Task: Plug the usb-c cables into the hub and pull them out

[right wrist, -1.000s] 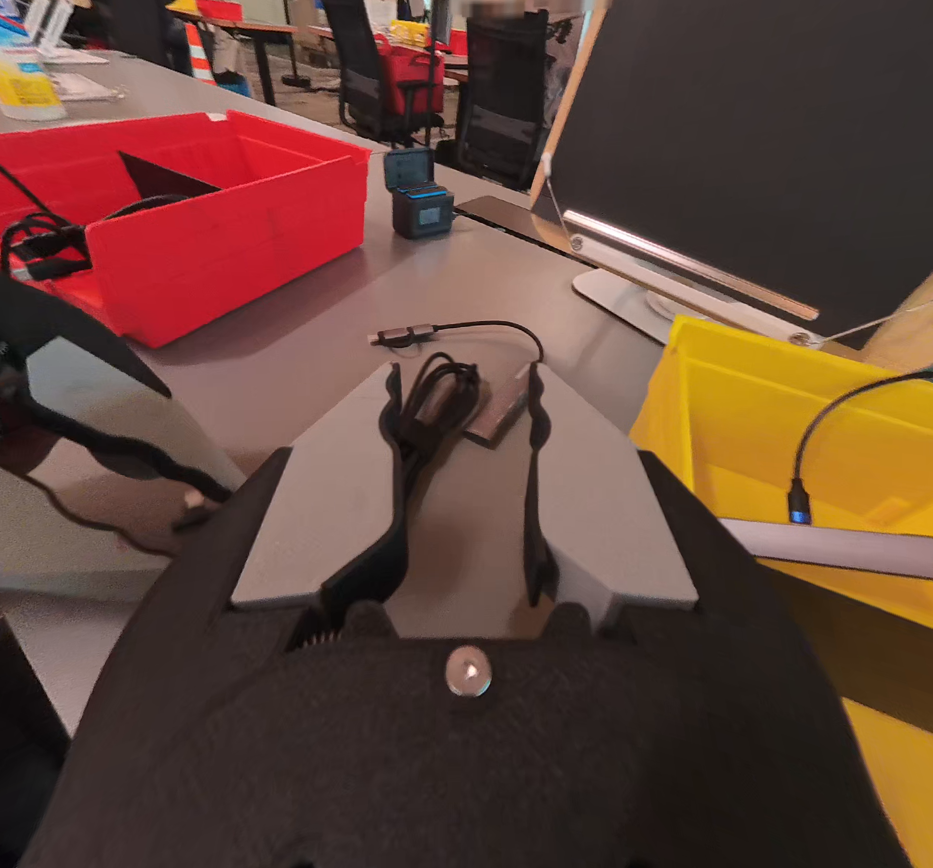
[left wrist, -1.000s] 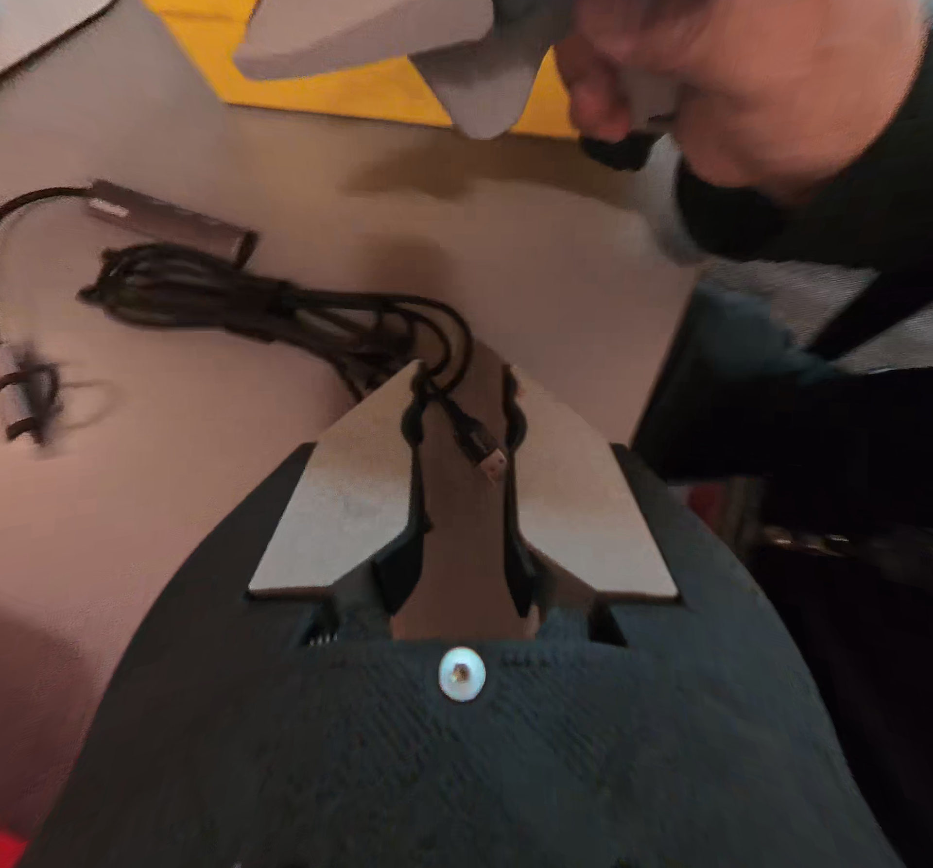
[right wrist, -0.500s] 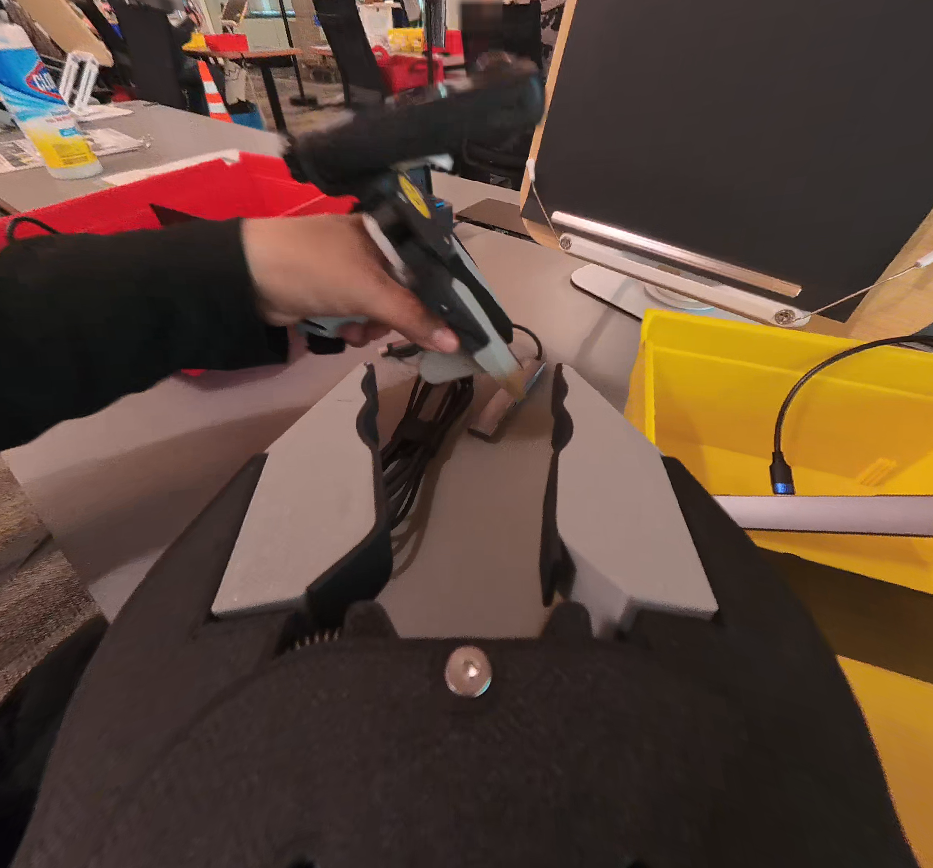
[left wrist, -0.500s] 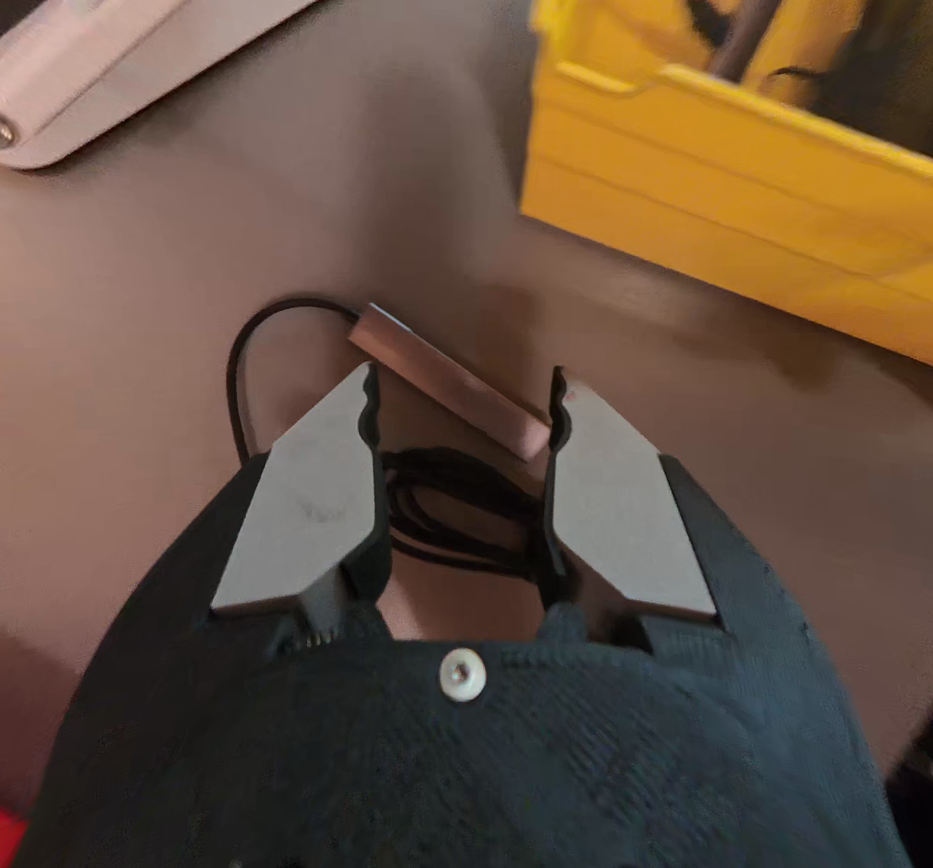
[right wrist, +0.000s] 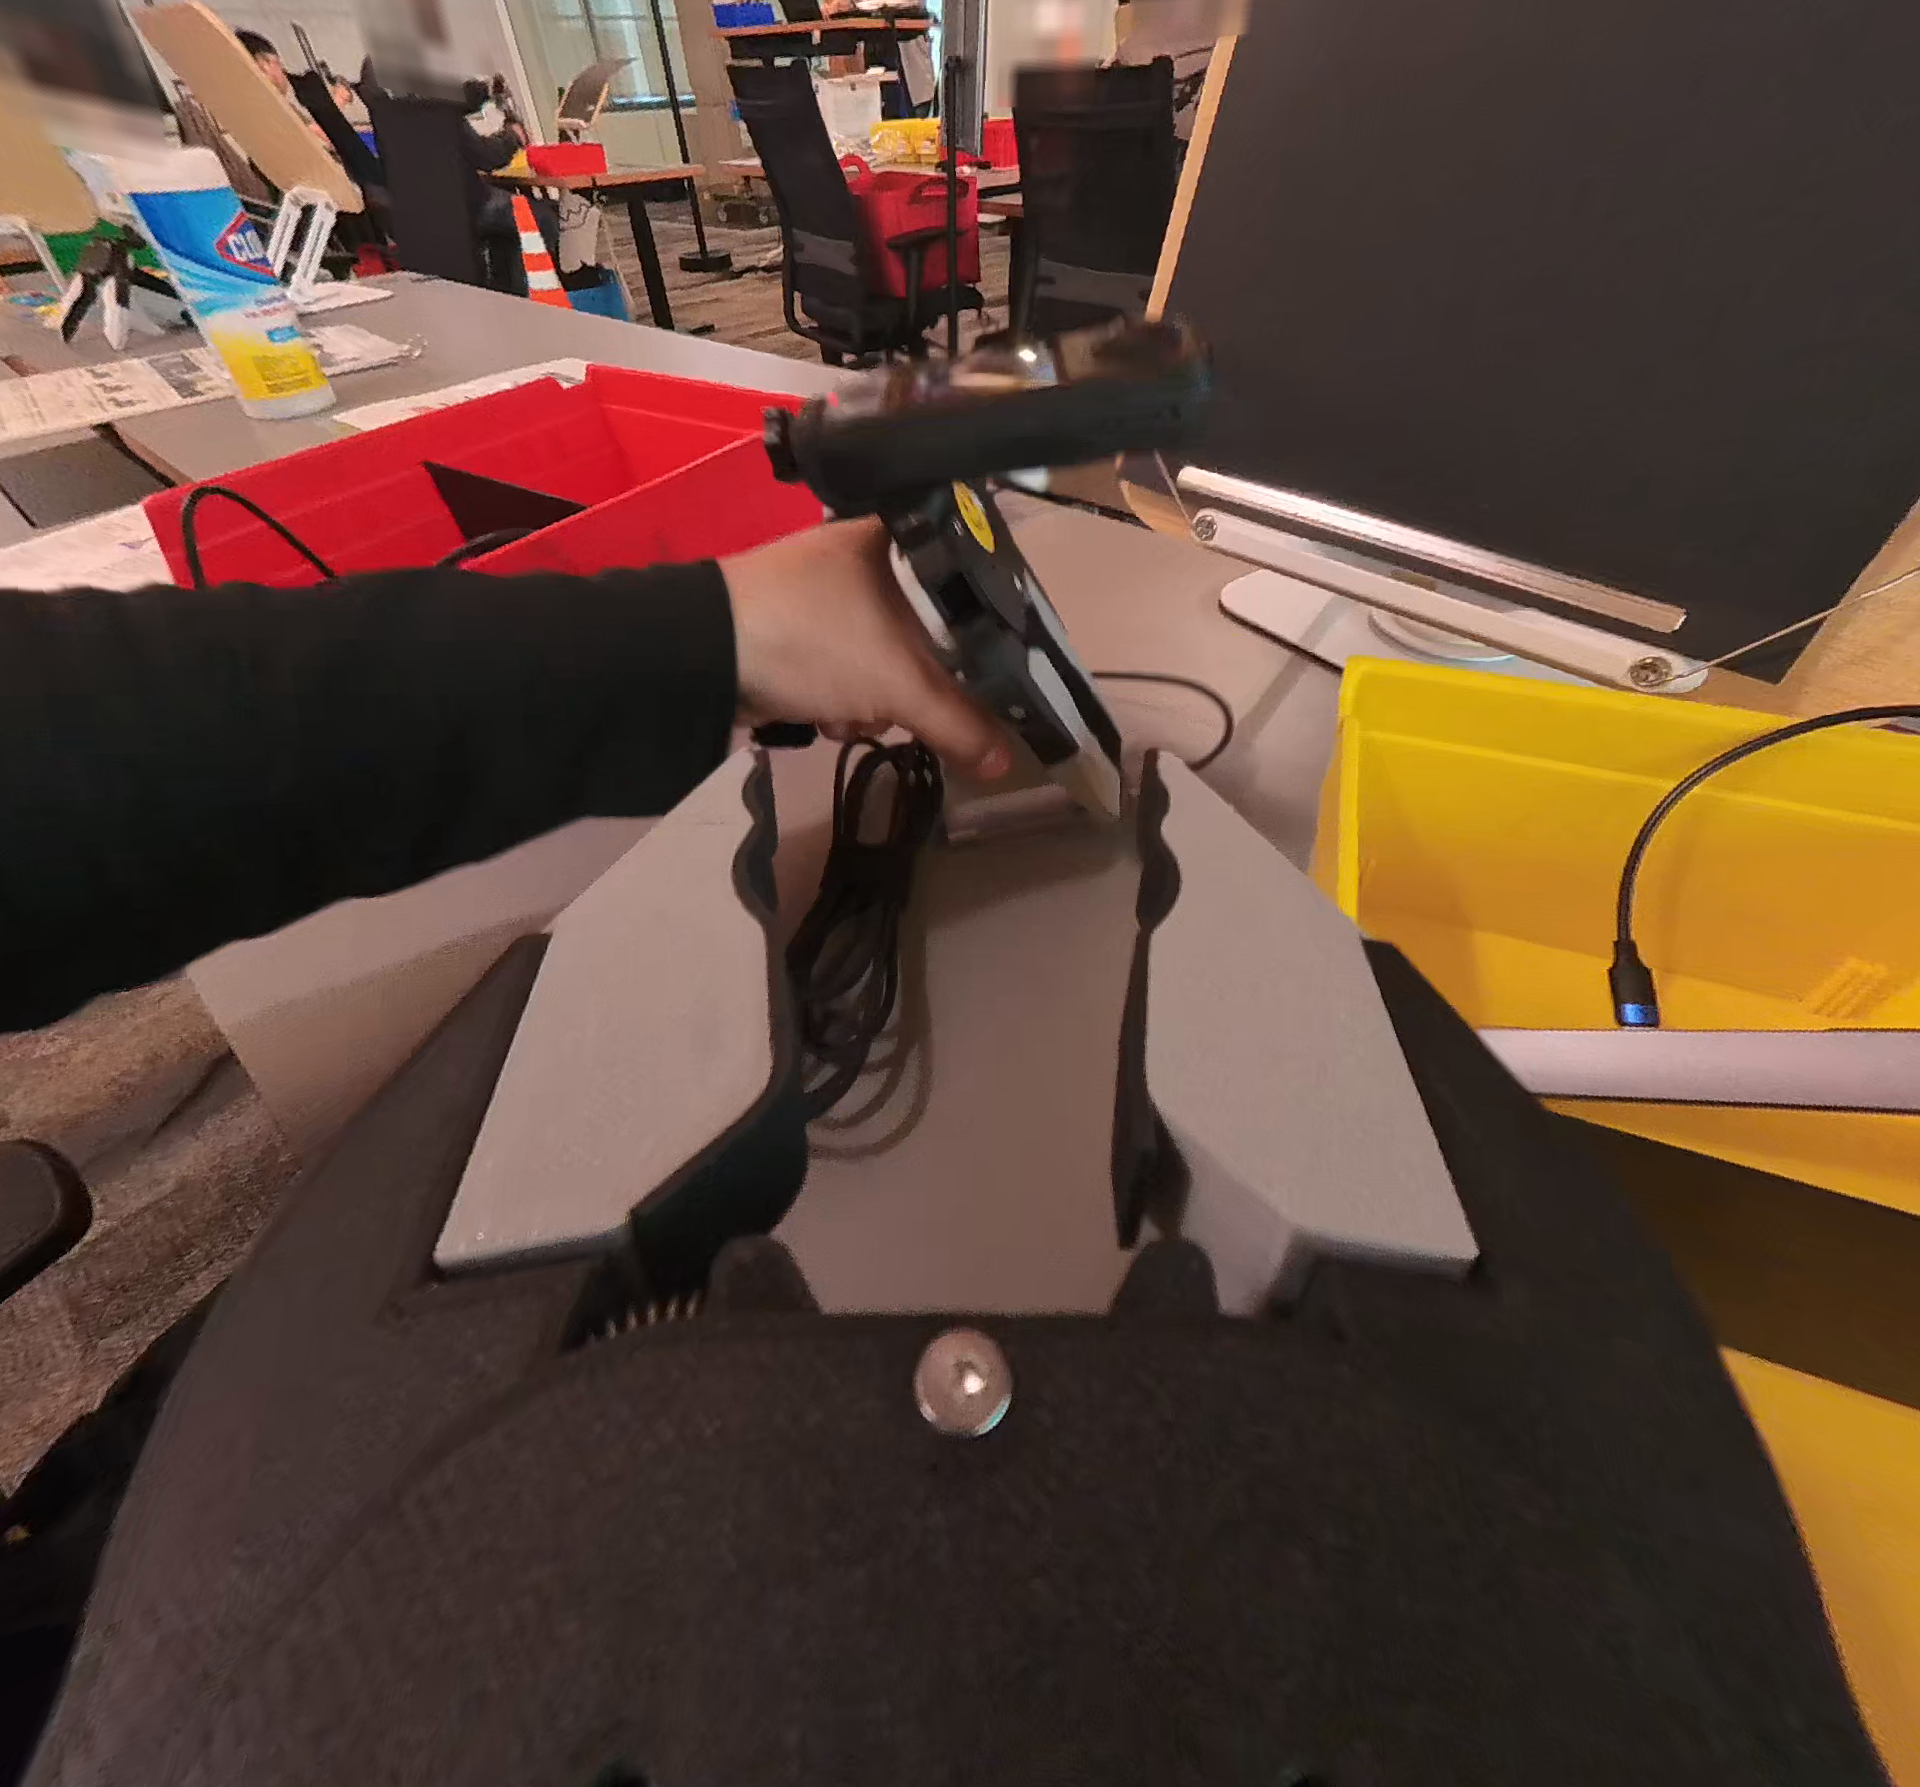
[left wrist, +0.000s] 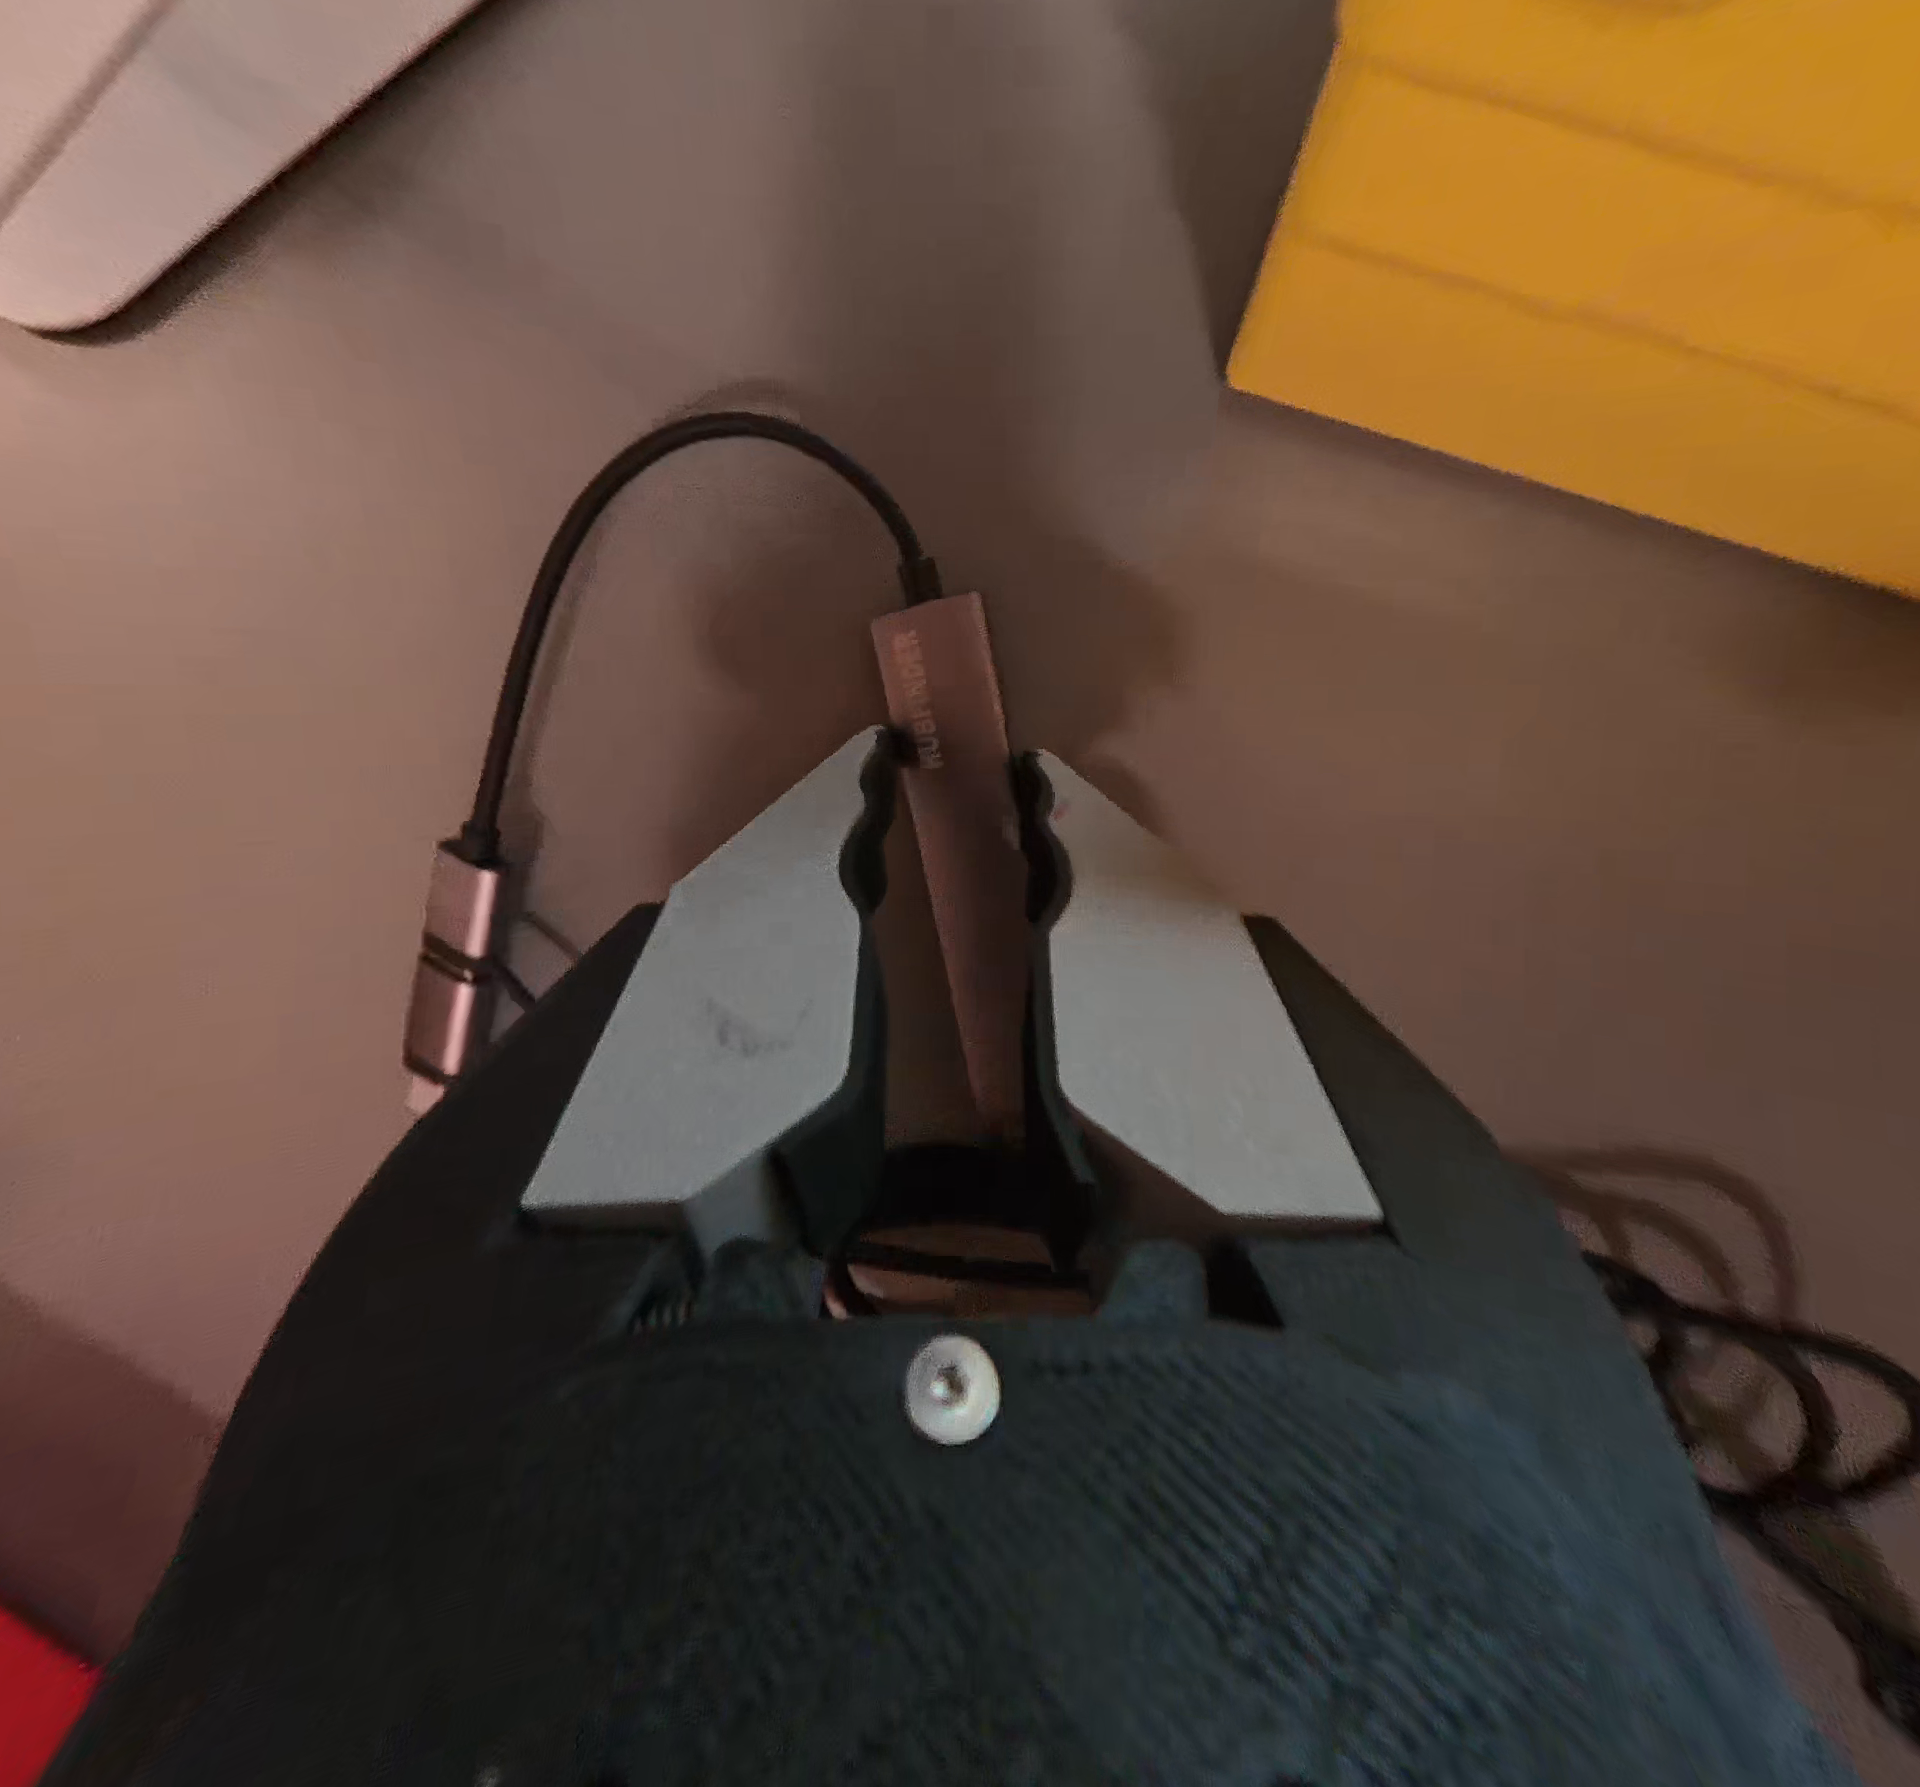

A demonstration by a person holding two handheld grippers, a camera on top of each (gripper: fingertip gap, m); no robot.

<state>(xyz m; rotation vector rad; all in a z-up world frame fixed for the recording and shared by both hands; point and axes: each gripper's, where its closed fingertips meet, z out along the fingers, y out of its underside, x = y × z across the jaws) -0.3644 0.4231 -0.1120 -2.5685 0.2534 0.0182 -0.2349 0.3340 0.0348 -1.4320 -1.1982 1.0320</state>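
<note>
Hub [left wrist: 951, 833] now between jaws, half-hidden.

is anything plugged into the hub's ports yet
Cannot tell. The left gripper straddles the hub, hiding its near end. The black cable bundle lies coiled on the table, apparently apart from it.

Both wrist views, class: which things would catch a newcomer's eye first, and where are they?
The left gripper closed around the slim brown hub on the grey table. To the right sits a bright yellow bin, with a red bin to the left behind the person's sleeve.
</note>
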